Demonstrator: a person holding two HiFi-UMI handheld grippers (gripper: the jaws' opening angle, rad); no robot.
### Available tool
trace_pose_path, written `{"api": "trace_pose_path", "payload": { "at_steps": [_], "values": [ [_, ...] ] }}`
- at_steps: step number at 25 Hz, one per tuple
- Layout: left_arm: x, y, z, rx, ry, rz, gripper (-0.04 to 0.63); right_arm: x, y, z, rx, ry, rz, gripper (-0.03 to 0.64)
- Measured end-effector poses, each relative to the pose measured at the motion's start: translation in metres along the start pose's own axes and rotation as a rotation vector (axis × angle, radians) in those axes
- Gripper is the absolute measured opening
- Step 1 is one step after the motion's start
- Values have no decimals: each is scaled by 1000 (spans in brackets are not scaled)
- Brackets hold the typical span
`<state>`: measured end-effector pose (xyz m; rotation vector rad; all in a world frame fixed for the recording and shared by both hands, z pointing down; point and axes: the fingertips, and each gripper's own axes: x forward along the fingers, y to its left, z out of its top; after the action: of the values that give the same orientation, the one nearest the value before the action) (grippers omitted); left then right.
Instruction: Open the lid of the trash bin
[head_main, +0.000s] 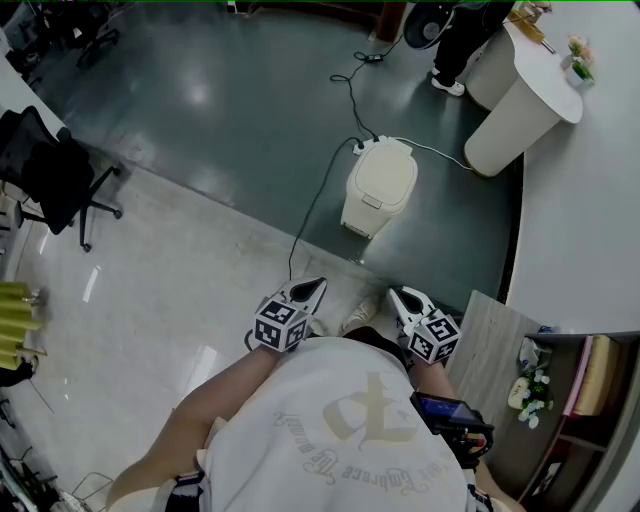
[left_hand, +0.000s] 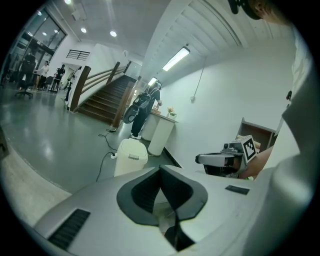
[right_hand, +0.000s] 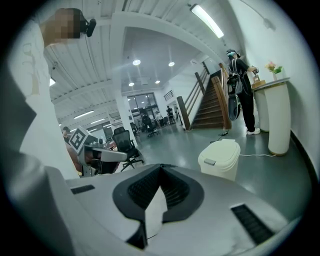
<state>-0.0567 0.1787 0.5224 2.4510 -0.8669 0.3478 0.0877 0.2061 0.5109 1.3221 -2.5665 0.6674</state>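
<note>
The cream trash bin (head_main: 380, 186) stands on the dark floor ahead of me, its lid down. It also shows in the left gripper view (left_hand: 131, 156) and the right gripper view (right_hand: 220, 157), some way off. My left gripper (head_main: 316, 285) and right gripper (head_main: 394, 293) are held close to my body, side by side, pointing toward the bin and well short of it. Both are shut with nothing between their jaws. In its own view the left gripper (left_hand: 161, 171) has its jaws meeting, and so does the right gripper (right_hand: 160, 171).
A black cable (head_main: 325, 185) runs across the floor to a power strip (head_main: 362, 146) behind the bin. A white round counter (head_main: 522, 100) and a standing person (head_main: 458, 40) are at the back right. An office chair (head_main: 58, 180) is at left, a wooden shelf (head_main: 498, 340) at right.
</note>
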Motion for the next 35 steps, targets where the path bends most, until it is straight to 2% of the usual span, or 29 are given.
{"api": "trace_pose_path", "payload": {
  "at_steps": [17, 24, 35],
  "values": [
    [-6, 14, -11, -36, 15, 50, 12, 17, 2, -9, 12, 38, 39, 5],
    [15, 21, -5, -42, 30, 66, 12, 22, -27, -10, 36, 46, 37, 5],
    [67, 36, 34, -27, 58, 72, 12, 51, -79, 19, 69, 23, 60, 5]
  ]
}}
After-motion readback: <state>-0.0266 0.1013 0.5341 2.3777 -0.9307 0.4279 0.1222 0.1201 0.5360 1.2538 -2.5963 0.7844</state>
